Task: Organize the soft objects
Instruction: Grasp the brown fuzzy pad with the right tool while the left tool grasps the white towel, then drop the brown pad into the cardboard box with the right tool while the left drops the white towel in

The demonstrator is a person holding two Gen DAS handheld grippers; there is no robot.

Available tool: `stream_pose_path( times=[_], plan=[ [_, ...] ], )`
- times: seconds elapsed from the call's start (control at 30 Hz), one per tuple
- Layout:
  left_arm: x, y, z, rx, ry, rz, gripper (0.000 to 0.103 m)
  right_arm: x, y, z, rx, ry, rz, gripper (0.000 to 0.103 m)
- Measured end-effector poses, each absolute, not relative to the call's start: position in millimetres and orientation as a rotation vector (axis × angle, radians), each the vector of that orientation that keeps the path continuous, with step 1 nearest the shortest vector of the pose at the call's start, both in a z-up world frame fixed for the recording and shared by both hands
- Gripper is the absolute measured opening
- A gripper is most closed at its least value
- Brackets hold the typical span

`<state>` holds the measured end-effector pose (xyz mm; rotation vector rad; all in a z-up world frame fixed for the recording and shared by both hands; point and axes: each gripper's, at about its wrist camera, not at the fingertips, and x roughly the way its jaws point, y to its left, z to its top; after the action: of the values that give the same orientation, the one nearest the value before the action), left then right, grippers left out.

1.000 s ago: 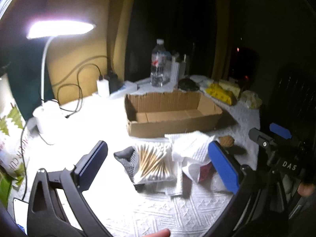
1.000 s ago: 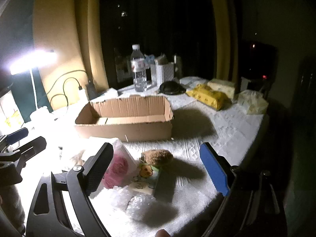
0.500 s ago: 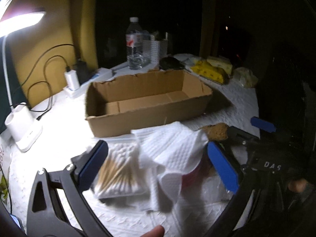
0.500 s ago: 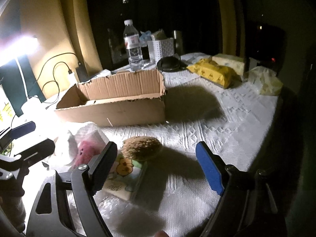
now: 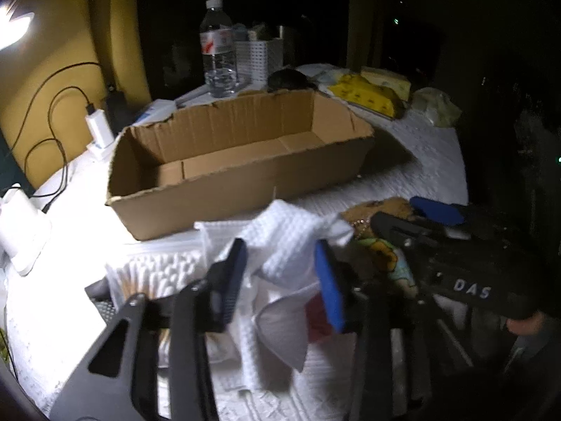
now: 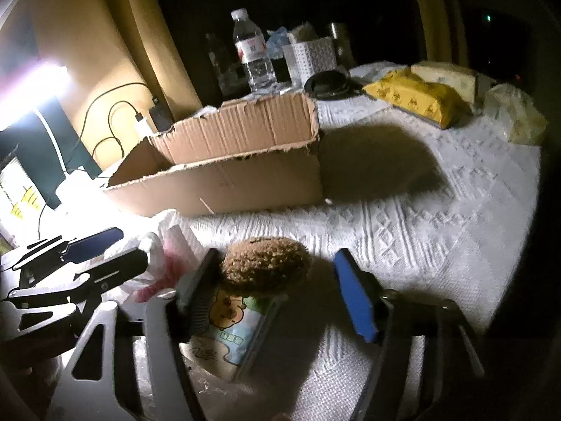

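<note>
On the left of the left wrist view, a packet of cotton swabs (image 5: 159, 273) is lying on the white tablecloth (image 5: 431, 161), its sticks pointing toward the cardboard box (image 5: 238, 161); its near end is being hidden by the gripper frame. Right of it, the left gripper (image 5: 280, 280) is reaching over a crumpled white waffle cloth (image 5: 284, 242), its fingers standing part-way open on either side of the raised folds. Whether the pads are touching the fabric is hard to tell, as the cloth is bulging between and in front of them. Something pink (image 5: 315, 319) is peeking from under the cloth, too covered to identify. The box is sitting just behind the pile, its long axis running left to right across the table, open side up.

In the right wrist view, the left gripper (image 6: 105, 252) is showing at the left edge against the lamp glare, which is washing out the cloth there. In the centre, the right gripper (image 6: 280, 291) is straddling a brown fuzzy pouf (image 6: 264, 266) with a wide gap: the left pad is sitting against or just beside it and the right pad is standing apart. The pouf is lying with its long axis across the fingers, resting on a cartoon-printed packet (image 6: 224, 336) whose near end is cut off by the gripper. Farther right, a yellow tissue pack (image 6: 417, 96) is lying near the table's far edge.
</note>
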<state>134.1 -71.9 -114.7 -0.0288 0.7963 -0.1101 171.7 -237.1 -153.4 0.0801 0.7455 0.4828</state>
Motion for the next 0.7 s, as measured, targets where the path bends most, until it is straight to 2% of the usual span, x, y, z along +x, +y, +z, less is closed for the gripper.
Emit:
stream_pose_path(
  times=[0.03,0.07,0.1,0.2,0.37,0.7],
  plan=[
    [134.9,-72.2,-115.5,-0.038,0.800,-0.123,0.028,171.8,-236.1,-154.4,0.078,0.750,0.491,0.052],
    [135.2,-72.8,-116.0,-0.041,0.804,-0.128,0.024,171.7,-235.4,-154.7,0.075,0.750,0.491,0.049],
    [134.6,-73.1,-115.9,-0.042,0.802,-0.137,0.016,171.1,-235.3,-154.4,0.074,0.745,0.489,0.048],
    [131.6,-74.2,-112.8,-0.048,0.791,-0.163,0.006,167.1,-235.1,-149.7,0.060,0.721,0.487,0.044],
    [125.7,-73.0,-100.0,-0.062,0.756,-0.193,0.002,159.7,-238.0,-136.1,0.050,0.679,0.470,0.043],
    [112.3,-60.9,-47.9,-0.100,0.633,-0.213,0.002,152.5,-243.8,-100.0,0.038,0.597,0.458,0.042]
  ],
)
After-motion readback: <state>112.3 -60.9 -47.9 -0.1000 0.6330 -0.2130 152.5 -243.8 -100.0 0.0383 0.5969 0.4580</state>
